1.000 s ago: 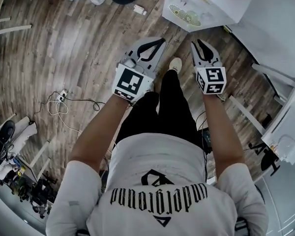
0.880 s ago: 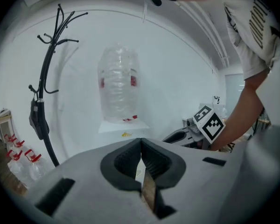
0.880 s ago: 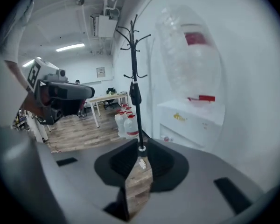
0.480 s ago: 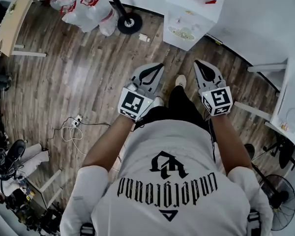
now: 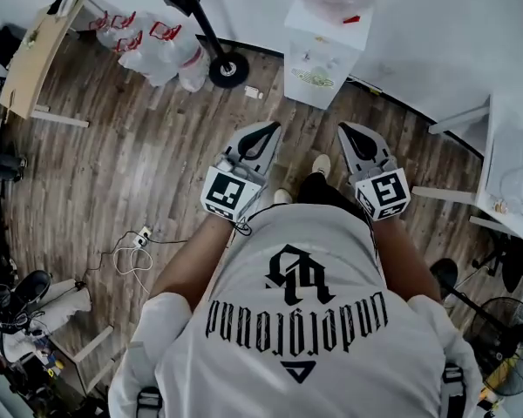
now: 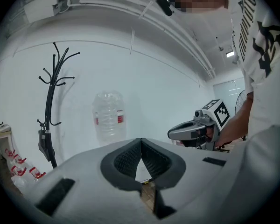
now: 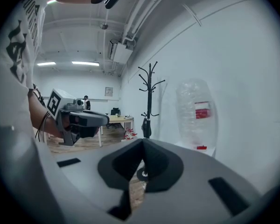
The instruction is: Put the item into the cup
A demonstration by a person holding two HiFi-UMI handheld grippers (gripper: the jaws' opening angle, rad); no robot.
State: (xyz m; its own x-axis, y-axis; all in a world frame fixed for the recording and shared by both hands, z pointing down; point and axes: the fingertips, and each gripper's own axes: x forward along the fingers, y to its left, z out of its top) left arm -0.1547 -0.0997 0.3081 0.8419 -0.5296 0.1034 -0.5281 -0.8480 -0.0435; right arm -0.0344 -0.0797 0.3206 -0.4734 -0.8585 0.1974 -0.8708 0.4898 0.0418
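No cup and no loose item shows in any view. My left gripper (image 5: 266, 128) is held out at waist height over the wooden floor, its jaws shut with nothing between them. My right gripper (image 5: 343, 130) is level with it, a short way to the right, also shut and empty. In the left gripper view the left gripper (image 6: 141, 140) has its tips touching, and the right gripper (image 6: 174, 134) shows off to the side. The right gripper view shows the right gripper (image 7: 143, 142) closed the same way, with the left gripper (image 7: 106, 119) beside it.
A white water dispenser (image 5: 323, 55) with a clear bottle (image 6: 108, 118) stands ahead by the wall. A black coat stand (image 5: 227, 69), white bags (image 5: 157, 46) and a wooden desk (image 5: 33, 57) are at the left. At the right are a white table (image 5: 512, 159) and a fan (image 5: 503, 329).
The person has walked forward, and the water dispenser and the wall have come closer. The right gripper's jaws have closed. Both grippers stay side by side in front of the body.
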